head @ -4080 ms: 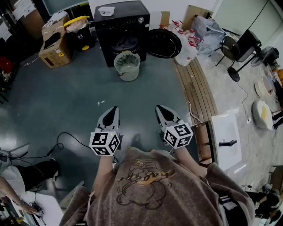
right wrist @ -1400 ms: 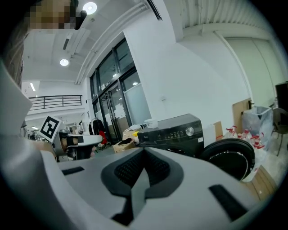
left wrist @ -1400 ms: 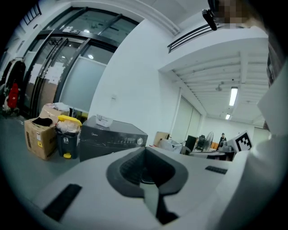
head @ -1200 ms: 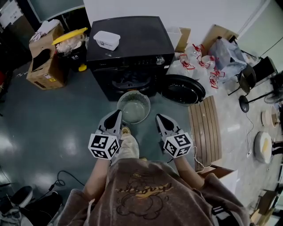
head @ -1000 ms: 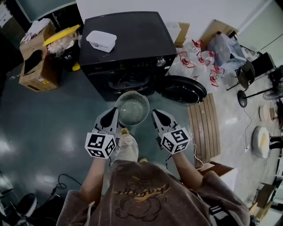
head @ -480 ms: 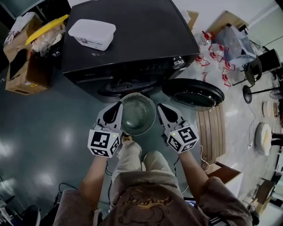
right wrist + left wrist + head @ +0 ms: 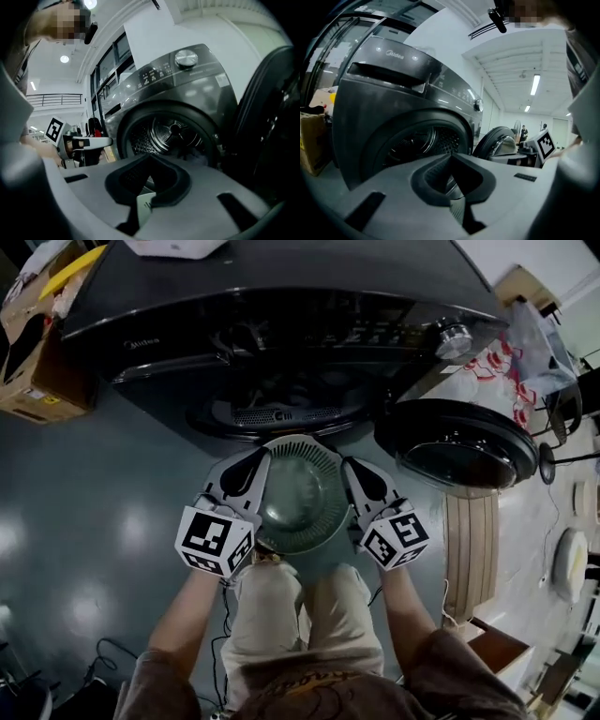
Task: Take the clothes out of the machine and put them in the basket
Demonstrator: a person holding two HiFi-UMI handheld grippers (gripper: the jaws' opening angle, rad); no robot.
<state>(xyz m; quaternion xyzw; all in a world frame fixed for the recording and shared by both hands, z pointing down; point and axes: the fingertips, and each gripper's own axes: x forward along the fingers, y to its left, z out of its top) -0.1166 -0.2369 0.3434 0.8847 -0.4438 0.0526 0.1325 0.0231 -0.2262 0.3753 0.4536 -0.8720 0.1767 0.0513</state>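
Facing black machine (image 7: 281,296): pale round slatted basket (image 7: 309,451).

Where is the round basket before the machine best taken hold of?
Probably its top rim, from above at either side: the basket stands upright and open, and the thin slatted wall fits between jaws. The left gripper and right gripper flank it, both shut.
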